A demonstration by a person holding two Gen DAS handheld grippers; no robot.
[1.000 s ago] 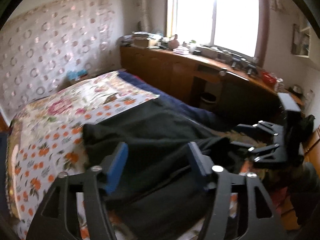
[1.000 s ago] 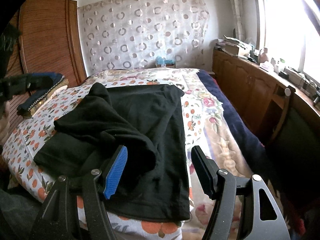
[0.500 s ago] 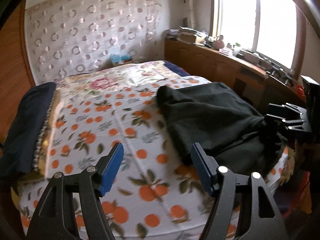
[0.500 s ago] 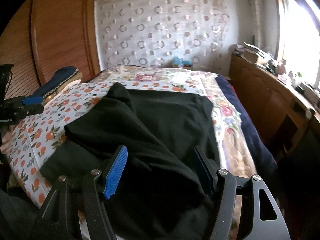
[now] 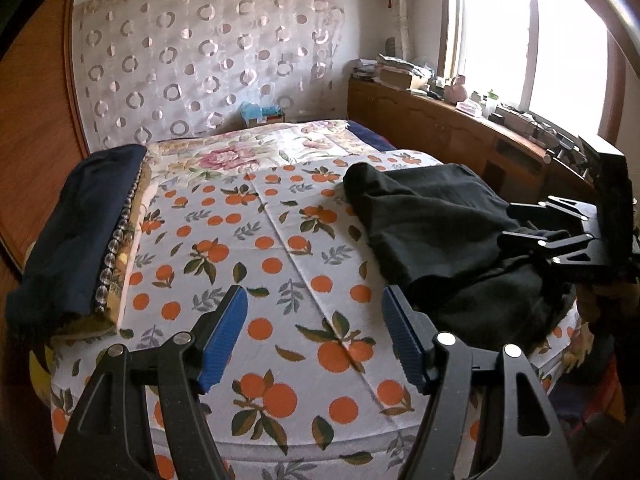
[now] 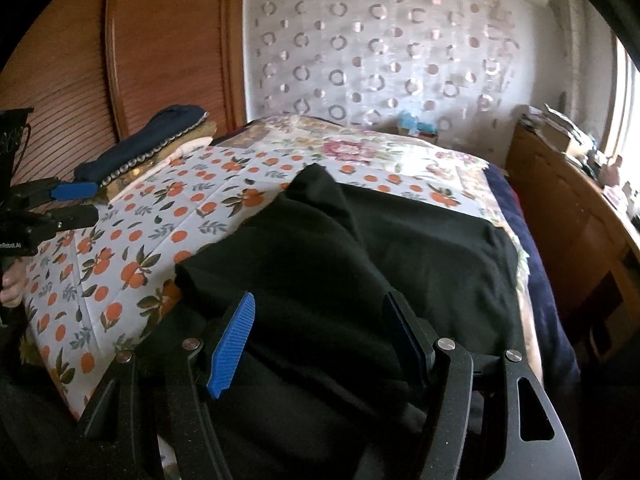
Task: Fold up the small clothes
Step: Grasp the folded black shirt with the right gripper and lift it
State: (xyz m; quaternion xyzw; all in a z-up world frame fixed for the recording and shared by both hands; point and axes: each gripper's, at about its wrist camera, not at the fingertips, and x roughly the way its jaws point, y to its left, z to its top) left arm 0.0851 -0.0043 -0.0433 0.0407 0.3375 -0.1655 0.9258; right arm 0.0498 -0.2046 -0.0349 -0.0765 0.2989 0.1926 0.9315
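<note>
- On my far left a folded navy pile (image 5: 76,228) sits at the edge of the bed against the wooden wardrobe (image 6: 168,40); what lies under it is mostly hidden.
- My left gripper (image 5: 312,332) hangs over bare orange-print sheet (image 5: 256,248), jaws wide, nothing between the blue pads. From the right camera only its fingertips show at the left edge, and the hand behind it is cut off.
- The black garment (image 5: 440,216) lies rumpled on the right half of the bed, near the foot. Its near end spills off the mattress edge and I can't see where it stops.
- My right gripper (image 6: 320,336) is over that garment, jaws wide. The cloth fills the gap behind the pads, but it looks as if they aren't pressing on it; the dark fabric blurs here, so I'm not fully sure.
- In the left camera the right gripper's fingers (image 5: 536,236) sit against the cloth's folds, and contact is hard to judge.
- Farthest right, the cluttered wooden counter (image 5: 460,128) under the window is washed out by glare.
</note>
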